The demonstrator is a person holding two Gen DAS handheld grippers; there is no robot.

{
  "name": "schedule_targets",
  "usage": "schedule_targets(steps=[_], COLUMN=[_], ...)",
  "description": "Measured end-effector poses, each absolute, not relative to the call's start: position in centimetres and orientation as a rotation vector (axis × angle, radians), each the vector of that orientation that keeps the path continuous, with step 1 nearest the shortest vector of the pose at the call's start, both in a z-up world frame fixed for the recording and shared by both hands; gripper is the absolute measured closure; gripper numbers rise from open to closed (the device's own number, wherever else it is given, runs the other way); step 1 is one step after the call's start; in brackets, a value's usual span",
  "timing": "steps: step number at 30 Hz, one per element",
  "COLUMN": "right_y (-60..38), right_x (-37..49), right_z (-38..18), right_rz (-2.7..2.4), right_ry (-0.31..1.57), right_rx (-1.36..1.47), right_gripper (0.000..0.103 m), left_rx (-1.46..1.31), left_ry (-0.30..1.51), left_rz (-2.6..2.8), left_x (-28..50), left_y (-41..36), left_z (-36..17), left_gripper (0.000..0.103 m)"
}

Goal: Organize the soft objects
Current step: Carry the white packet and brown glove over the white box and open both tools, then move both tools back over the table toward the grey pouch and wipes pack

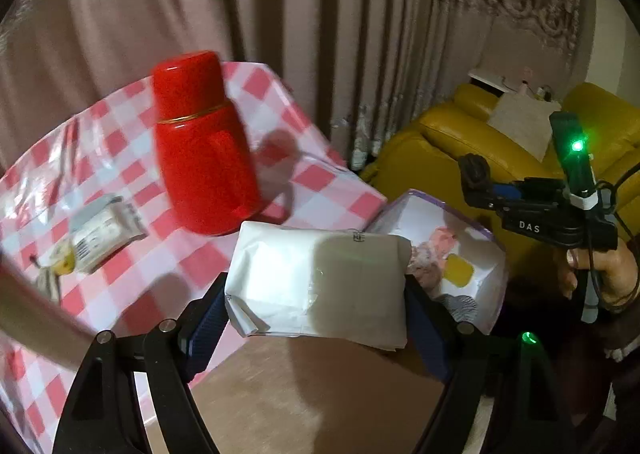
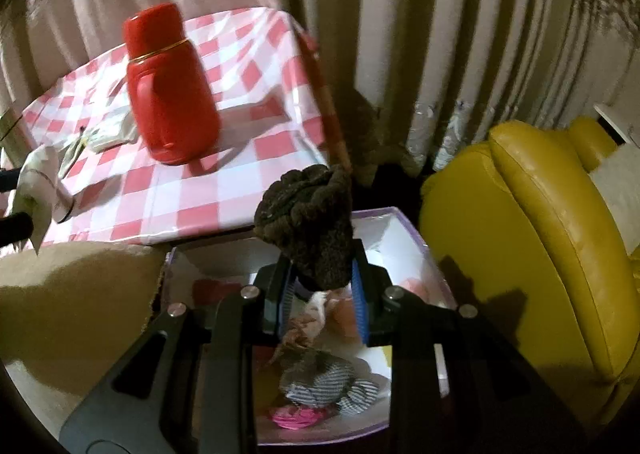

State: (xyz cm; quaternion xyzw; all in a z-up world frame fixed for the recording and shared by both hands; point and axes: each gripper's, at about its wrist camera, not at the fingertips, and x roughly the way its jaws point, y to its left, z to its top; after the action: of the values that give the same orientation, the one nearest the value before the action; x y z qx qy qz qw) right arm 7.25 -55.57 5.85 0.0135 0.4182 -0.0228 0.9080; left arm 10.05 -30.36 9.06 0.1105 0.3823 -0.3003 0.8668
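- A curtained room: pinkish-beige curtains [image 1: 320, 14] fill the top of both views, a tabletop [image 1: 132, 158] under a red-and-white checked cloth sits at the left and a yellow leather sofa [image 2: 540, 234] at the right
- Nearest in the left wrist view, at lower centre, the left gripper [image 1: 316, 306] has its jaws set wide and pressing on either end of a white soft packet [image 1: 316, 282], which hangs over the tabletop's edge and the brown floor [image 1: 320, 394]
- Nearest in the right wrist view, at lower centre, the right gripper [image 2: 324, 294] has its jaws drawn close, pinching the lower end of a dark fuzzy cloth [image 2: 308, 214] that bunches up above them
- Just below and behind that cloth is an open white box [image 2: 400, 222] with a purple rim, on the floor between tabletop and sofa; inside lie a striped fabric piece [image 2: 332, 386], a pink item [image 2: 292, 420] and other soft things too blurred to name
- In the left wrist view the box shows behind the packet, at centre right
- Farther, on the tabletop, a red flask [image 1: 200, 142] with a handle stands upright, and left of it lies a small wrapped packet [image 1: 100, 234]
- At the right edge of the left wrist view, a hand [image 1: 600, 266] holds the other gripper's black handle, green light lit
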Motion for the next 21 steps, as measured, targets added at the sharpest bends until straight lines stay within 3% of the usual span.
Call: schedule_targets(steps=[4,9,21], right_y=[-56.8,-57.8,-56.0], right_x=[6.9,6.6,6.9], right_z=[6.2,6.7,6.8], right_rz=[-0.081,-0.113,-0.063], right_ry=[0.855,0.832,0.831], right_rx=[0.041,0.063,0.02], right_gripper=[0.069,0.029,0.029], left_rx=[0.236,0.266,0.228], left_ry=[0.804,0.822,0.845], left_rz=[-0.681,-0.749,-0.712], left_x=[10.1,10.2,10.2], left_y=[-32.8,-35.8,-33.5], left_z=[9.0,8.6,8.7], left_gripper=[0.02,0.015,0.015])
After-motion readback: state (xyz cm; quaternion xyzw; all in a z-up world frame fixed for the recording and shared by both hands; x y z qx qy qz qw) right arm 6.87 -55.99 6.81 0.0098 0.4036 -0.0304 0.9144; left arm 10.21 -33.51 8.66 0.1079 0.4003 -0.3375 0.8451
